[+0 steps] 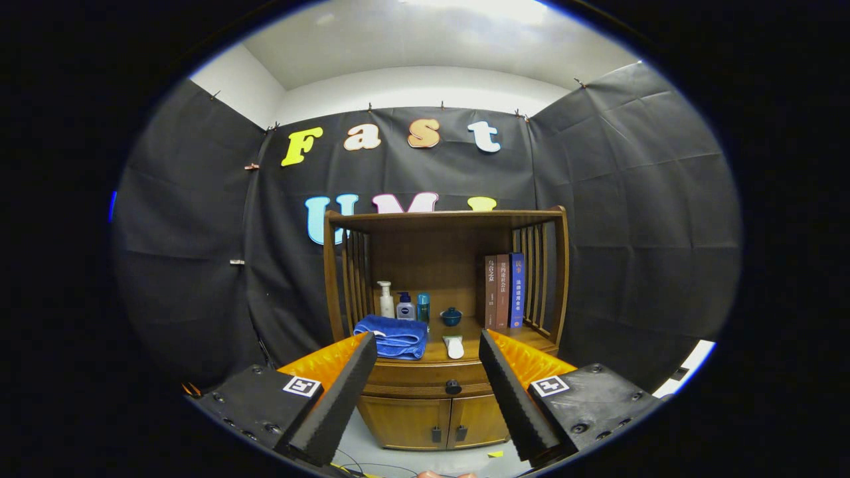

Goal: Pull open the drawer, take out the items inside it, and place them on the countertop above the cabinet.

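Note:
A wooden cabinet stands ahead against the booth wall. Its drawer is closed, with a dark round knob on its front. My gripper is open and holds nothing; it is some way back from the cabinet, and the knob and countertop appear in the gap between the fingers. On the countertop lie a folded blue towel and a small white item. What is inside the drawer is hidden.
At the back of the countertop stand three bottles and a small blue lidded bowl; several books stand upright on the right. A shelf top spans above. Two lower doors sit under the drawer. Cables lie on the floor.

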`<action>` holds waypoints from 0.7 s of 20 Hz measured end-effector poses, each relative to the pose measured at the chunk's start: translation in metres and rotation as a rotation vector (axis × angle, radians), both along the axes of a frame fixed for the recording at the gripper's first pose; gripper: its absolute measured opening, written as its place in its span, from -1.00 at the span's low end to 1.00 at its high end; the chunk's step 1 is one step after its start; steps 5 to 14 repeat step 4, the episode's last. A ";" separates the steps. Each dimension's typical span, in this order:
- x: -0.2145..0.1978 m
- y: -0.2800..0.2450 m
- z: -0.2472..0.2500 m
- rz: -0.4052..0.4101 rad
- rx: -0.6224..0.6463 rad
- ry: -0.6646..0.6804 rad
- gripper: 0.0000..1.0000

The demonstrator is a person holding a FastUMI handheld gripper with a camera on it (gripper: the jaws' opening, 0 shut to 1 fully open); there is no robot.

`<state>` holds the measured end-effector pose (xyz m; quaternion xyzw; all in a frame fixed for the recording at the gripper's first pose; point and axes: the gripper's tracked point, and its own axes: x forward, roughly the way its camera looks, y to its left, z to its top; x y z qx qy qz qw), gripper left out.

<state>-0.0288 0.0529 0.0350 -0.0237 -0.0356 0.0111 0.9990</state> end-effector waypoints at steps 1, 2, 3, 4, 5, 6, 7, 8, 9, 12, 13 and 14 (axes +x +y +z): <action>0.000 -0.001 0.001 -0.001 -0.001 -0.003 0.98; 0.000 -0.002 0.003 -0.004 -0.001 -0.005 0.98; 0.002 -0.002 0.002 -0.006 -0.003 -0.006 0.98; 0.002 -0.003 0.002 -0.011 -0.008 -0.006 0.98; 0.002 -0.003 0.002 -0.011 -0.008 -0.006 0.98; 0.002 -0.003 0.002 -0.011 -0.008 -0.006 0.98; 0.002 -0.003 0.002 -0.011 -0.008 -0.006 0.98; 0.002 -0.003 0.002 -0.011 -0.008 -0.006 0.98; 0.002 -0.003 0.002 -0.011 -0.008 -0.006 0.98; 0.002 -0.003 0.002 -0.011 -0.008 -0.006 0.98; 0.002 -0.003 0.002 -0.011 -0.008 -0.006 0.98; 0.002 -0.003 0.002 -0.011 -0.008 -0.006 0.98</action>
